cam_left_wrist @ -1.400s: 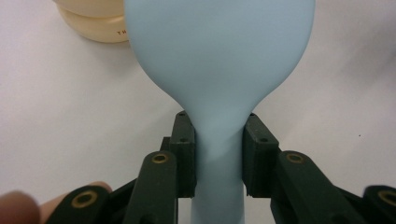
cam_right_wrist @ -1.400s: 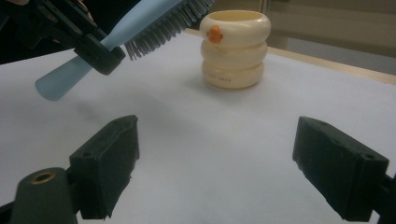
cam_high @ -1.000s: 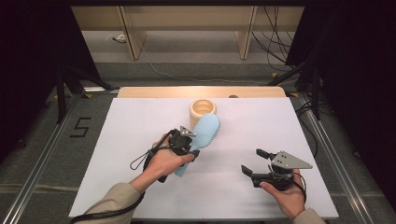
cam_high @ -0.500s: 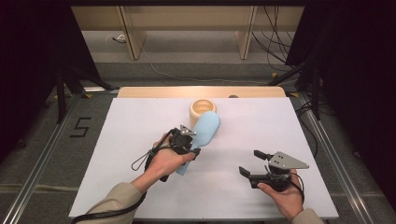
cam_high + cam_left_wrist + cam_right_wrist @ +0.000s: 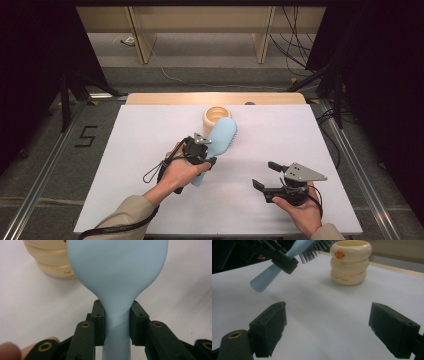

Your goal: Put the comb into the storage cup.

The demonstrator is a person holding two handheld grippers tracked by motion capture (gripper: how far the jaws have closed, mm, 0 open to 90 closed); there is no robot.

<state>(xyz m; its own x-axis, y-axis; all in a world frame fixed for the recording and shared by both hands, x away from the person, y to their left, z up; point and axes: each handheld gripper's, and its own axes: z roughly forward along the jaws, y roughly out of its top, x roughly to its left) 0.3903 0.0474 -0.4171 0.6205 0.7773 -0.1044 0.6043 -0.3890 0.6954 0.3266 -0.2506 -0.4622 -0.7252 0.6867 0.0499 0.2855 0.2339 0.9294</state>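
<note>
The left hand-held gripper (image 5: 209, 152) clamps the blue hairbrush (image 5: 218, 145) by its narrow neck, lifting it clear of the white bench (image 5: 140, 140), head beside the cream holder (image 5: 214, 118), probably its destination; the right hand-held gripper (image 5: 266, 176) waits wide open, empty

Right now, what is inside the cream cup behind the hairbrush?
The high view shows the cream cup open at the top, with nothing sticking out above its rim. The blue hairbrush, held in the left gripper, covers the cup's near side, and its bottom cannot be seen.
</note>
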